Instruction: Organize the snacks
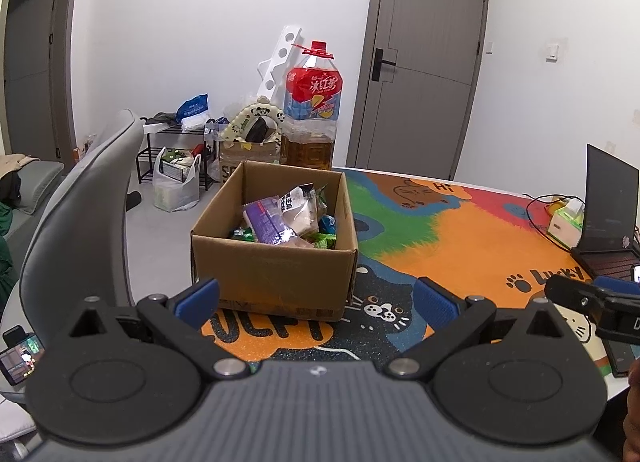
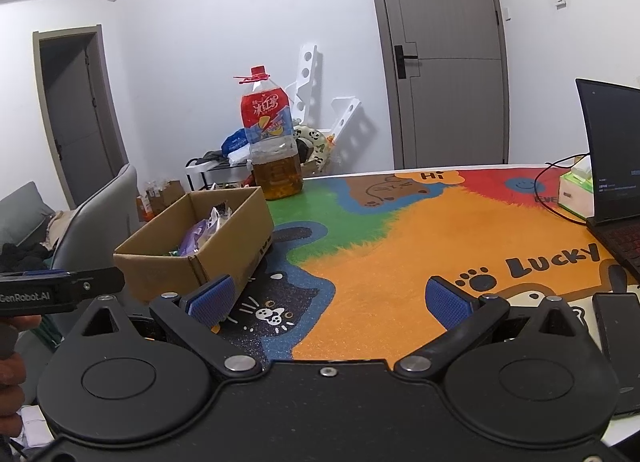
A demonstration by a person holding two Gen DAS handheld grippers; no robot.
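Note:
A brown cardboard box [image 1: 276, 278] stands near the table's left edge on the colourful mat. It holds several wrapped snacks [image 1: 286, 218]: a purple pack, a clear white one and small green ones. My left gripper [image 1: 316, 298] hovers open just in front of the box with nothing between its blue pads. In the right wrist view the same box [image 2: 168, 266] lies to the left, snacks [image 2: 200, 234] showing inside. My right gripper [image 2: 330, 298] is open and empty over the orange part of the mat [image 2: 400, 262], right of the box.
A large tea bottle [image 1: 310, 114] stands behind the box. A laptop [image 2: 612, 166] and a tissue box [image 2: 576, 190] sit at the right, with a black cable. A dark phone [image 2: 620, 342] lies at the near right edge. A grey chair [image 1: 80, 214] stands left of the table.

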